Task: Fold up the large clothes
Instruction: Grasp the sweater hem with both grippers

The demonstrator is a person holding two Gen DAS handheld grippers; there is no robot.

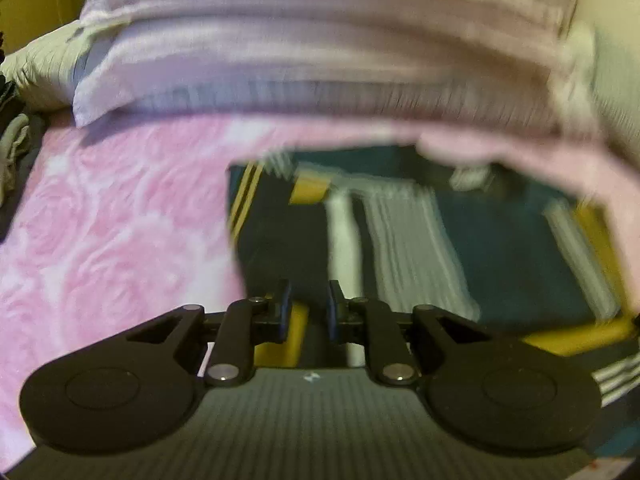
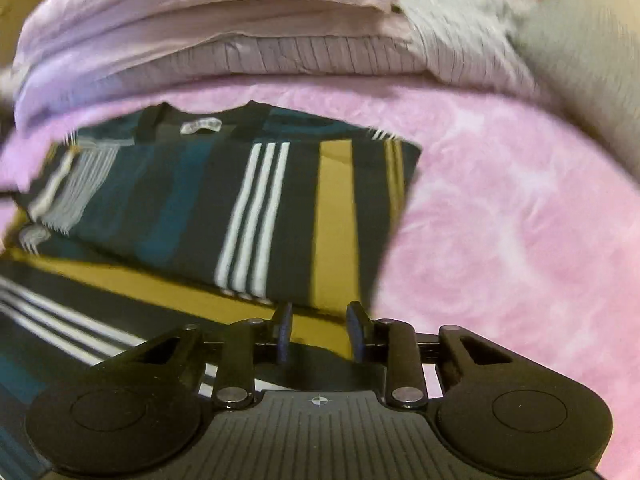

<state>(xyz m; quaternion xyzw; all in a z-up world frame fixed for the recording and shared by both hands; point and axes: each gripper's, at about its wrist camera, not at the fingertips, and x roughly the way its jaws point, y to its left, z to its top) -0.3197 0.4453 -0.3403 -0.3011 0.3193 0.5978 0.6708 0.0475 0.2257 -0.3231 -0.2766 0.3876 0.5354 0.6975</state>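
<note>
a: where does the garment lie?

b: the striped shirt, dark with teal, mustard and white bands, lies on the pink rose-patterned blanket. one side is folded over the body, and a white neck label shows at the collar, toward the far edge.

a: the right gripper?

b: it hangs low over the near part of the shirt, by the folded edge. its blue pads stand apart with a mustard stripe visible between them; nothing is gripped.

a: and the left gripper?

b: over the shirt's other side, near its left edge. its fingers show a narrower gap, cloth seen through it, none pinched. this view is blurred.

a: background?

b: stacked pale lilac pillows at the head of the blanket.
</note>
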